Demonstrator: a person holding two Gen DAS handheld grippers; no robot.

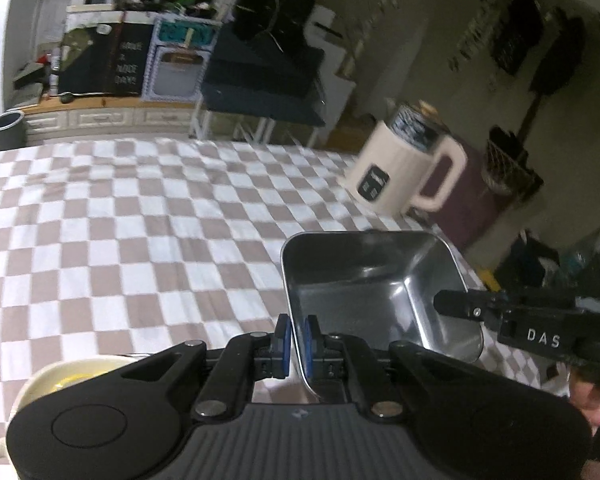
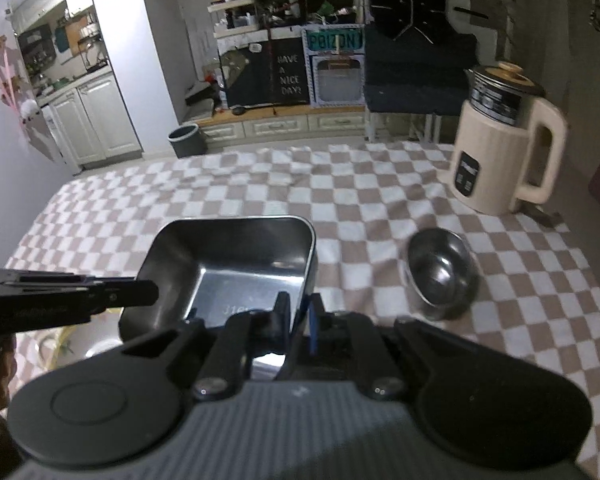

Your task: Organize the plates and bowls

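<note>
A rectangular steel tray [image 1: 360,292] hangs just above the checked tablecloth [image 1: 140,220], held at both sides. My left gripper [image 1: 298,328] is shut on its left rim, blue pads on either side of the wall. In the right wrist view my right gripper [image 2: 300,312] clamps the right rim of the same tray [image 2: 228,264]. The right gripper [image 1: 448,304] shows at the tray's far side in the left wrist view, and the left gripper [image 2: 148,294] shows likewise. A round steel bowl [image 2: 440,272] sits on the cloth to the right. A cream bowl [image 1: 40,384] lies partly hidden under the left gripper.
A cream electric kettle [image 2: 500,152] stands at the table's far right corner. The cream bowl [image 2: 96,344] shows a yellow pattern inside. Beyond the table are a grey bin [image 2: 186,140], low white cabinets and dark folded furniture. Part of a hand [image 1: 592,396] shows at the right.
</note>
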